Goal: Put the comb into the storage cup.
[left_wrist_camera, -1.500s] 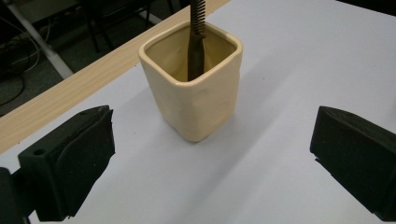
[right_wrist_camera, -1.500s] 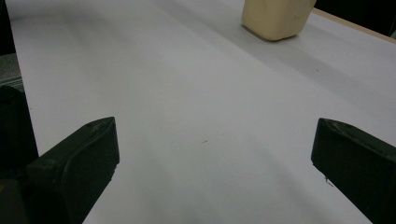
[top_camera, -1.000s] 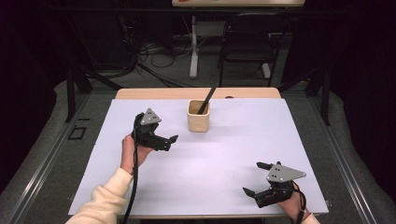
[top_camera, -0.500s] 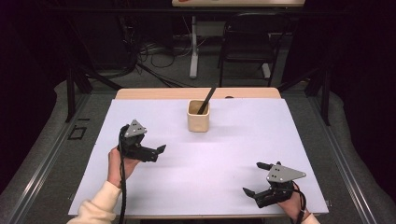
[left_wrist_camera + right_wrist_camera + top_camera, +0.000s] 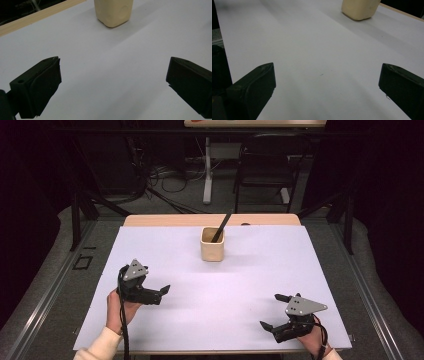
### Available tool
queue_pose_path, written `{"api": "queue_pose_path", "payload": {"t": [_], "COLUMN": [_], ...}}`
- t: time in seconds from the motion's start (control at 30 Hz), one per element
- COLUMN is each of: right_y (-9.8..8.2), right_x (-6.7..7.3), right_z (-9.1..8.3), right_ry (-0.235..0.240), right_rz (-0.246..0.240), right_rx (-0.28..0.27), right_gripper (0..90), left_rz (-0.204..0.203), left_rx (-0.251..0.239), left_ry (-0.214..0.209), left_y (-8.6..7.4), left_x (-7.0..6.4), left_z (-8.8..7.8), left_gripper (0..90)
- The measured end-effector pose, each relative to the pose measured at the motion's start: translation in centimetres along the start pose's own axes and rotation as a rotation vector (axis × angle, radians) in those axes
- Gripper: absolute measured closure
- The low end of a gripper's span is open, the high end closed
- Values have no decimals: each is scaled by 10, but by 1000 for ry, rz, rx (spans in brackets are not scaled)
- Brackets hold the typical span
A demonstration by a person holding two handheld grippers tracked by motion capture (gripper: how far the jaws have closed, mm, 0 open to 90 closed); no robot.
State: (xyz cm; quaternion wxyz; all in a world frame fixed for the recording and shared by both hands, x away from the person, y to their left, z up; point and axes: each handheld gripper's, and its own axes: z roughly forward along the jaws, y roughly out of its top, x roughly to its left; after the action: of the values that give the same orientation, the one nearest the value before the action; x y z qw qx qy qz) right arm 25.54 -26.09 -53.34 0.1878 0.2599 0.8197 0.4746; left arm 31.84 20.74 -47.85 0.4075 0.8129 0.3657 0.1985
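Note:
A cream square cup (image 5: 212, 246) stands at the back middle of the white table sheet (image 5: 240, 280), with a black stick (image 5: 220, 227) leaning in it. My left gripper (image 5: 159, 292) rests at the near left, held by a hand, its jaws pointing right and open with nothing between them. In the left gripper view the cup (image 5: 113, 12) sits far ahead of the wide-spread jaws. Near the front right edge my right gripper (image 5: 270, 310) is also open and empty, jaws pointing left. The right gripper view has the cup (image 5: 359, 8) far off at the upper right.
A strip of wooden tabletop (image 5: 210, 220) shows behind the white sheet. Grey floor with metal rails surrounds the table. Beyond it stand dark stands, cables and a chair (image 5: 265, 175).
My left gripper has drawn back from near the cup toward the near left and come down close to the sheet. The right gripper has stayed put.

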Motion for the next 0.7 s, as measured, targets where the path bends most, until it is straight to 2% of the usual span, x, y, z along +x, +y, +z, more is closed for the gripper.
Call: {"api": "queue_pose_path", "payload": {"t": [0.43, 0.57, 0.7], "right_y": [0, 0, 0], "right_x": [0, 0, 0], "right_z": [0, 0, 0], "right_ry": [-2, -3, -5], "right_rz": [1, 2, 2], "right_rx": [-4, -6, -5], "right_gripper": [5, 5, 5], "left_rz": [-19, -9, -16], "left_rx": [-18, -18, -26], "left_ry": [-12, -16, -12], "left_y": [-21, -27, -33], "left_x": [-10, -15, -18], "left_z": [-8, -10, -12], "left_gripper": [1, 1, 1]}}
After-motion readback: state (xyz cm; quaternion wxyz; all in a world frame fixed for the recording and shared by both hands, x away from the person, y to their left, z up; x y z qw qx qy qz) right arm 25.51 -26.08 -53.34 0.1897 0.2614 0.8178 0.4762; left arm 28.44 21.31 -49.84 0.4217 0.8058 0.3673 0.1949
